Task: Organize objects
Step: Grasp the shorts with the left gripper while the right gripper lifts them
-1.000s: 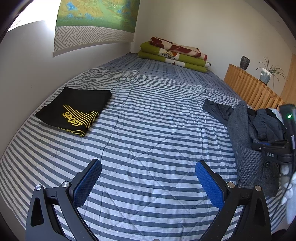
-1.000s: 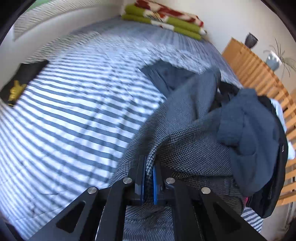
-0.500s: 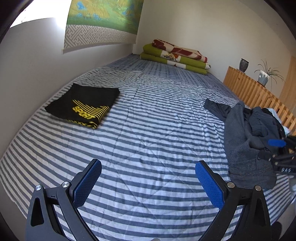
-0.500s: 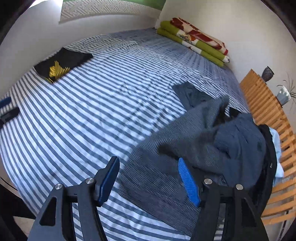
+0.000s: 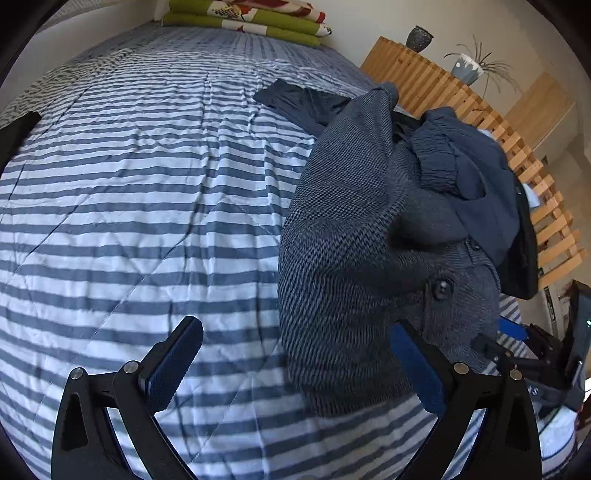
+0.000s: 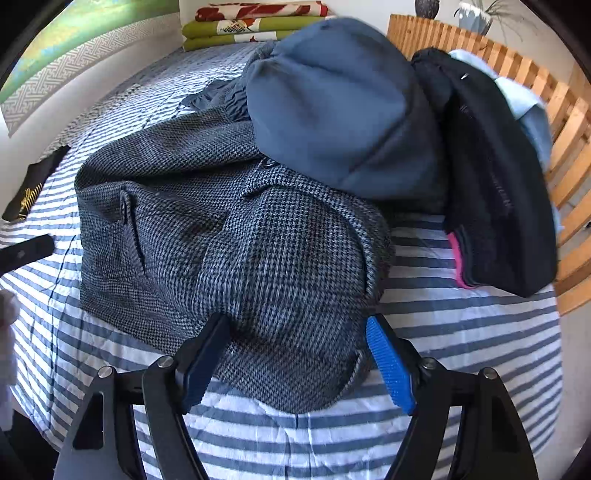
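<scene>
A grey houndstooth jacket [image 6: 229,236] lies crumpled on the striped bed [image 6: 461,325], with a blue garment [image 6: 343,110] and a black garment [image 6: 495,184] piled on and beside it. My right gripper [image 6: 295,354] is open, its jaws on either side of the jacket's near edge. My left gripper [image 5: 295,365] is open at the jacket's [image 5: 351,258] left near edge, its right pad against the cloth. A folded black sport shirt [image 6: 33,184] lies far left.
A wooden slatted rail [image 5: 480,122] runs along the bed's right side, with a vase [image 5: 419,37] and a potted plant [image 5: 469,66] behind it. Folded green and red blankets [image 5: 251,18] lie at the bed's head.
Both grippers have moved in close to the clothes pile. The right one, shut on the jacket a second ago, has opened and now straddles its near edge. The left stays open.
</scene>
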{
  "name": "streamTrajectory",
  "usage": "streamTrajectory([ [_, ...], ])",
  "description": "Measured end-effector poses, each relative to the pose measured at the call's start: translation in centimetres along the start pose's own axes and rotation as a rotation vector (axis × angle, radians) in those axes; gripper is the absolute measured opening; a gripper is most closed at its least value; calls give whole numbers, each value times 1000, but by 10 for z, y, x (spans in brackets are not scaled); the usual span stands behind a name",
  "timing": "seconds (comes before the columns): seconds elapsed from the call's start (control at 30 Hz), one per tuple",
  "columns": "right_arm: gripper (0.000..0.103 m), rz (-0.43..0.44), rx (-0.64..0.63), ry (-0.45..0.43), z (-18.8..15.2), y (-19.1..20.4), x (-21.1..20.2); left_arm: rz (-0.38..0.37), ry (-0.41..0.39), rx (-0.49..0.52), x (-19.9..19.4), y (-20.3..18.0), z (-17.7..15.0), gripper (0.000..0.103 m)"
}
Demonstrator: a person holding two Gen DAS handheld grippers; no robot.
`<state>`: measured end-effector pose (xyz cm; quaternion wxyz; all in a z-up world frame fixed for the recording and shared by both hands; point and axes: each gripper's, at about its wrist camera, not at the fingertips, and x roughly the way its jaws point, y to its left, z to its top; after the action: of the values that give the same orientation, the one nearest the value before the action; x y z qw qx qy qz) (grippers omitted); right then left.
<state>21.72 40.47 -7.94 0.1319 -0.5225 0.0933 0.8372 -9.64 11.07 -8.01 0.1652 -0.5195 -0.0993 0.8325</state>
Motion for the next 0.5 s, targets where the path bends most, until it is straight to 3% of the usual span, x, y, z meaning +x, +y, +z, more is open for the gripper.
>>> streamTrajectory([
  [0.07, 74, 33, 3, 25, 8, 3, 13, 15, 29, -9, 21, -3, 9, 98],
  [0.1, 73, 40, 9, 30, 12, 5, 19, 21, 42, -15, 28, -4, 12, 84],
  [0.13, 67, 53, 9, 26, 14, 9, 21, 18, 56, -22, 32, -6, 14, 73],
  [0.17, 43, 64, -2, 23, 16, 13, 21, 1, 71, -31, 34, -7, 15, 51],
  [0.2, 30, 71, -26, 21, 19, 19, 18, -17, 78, -38, 34, -8, 16, 40],
  [0.23, 27, 87, -49, 3, 22, 24, 11, -12, 63, -30, 30, -10, 16, 36],
  [0.3, 21, 149, -57, -28, 29, 30, -9, -19, 41, 13, 20, -16, 19, 15],
  [0.5, 11, 239, -113, -217, 62, 49, -97, -101, -87, 37, -52, -30, 34, 11],
])
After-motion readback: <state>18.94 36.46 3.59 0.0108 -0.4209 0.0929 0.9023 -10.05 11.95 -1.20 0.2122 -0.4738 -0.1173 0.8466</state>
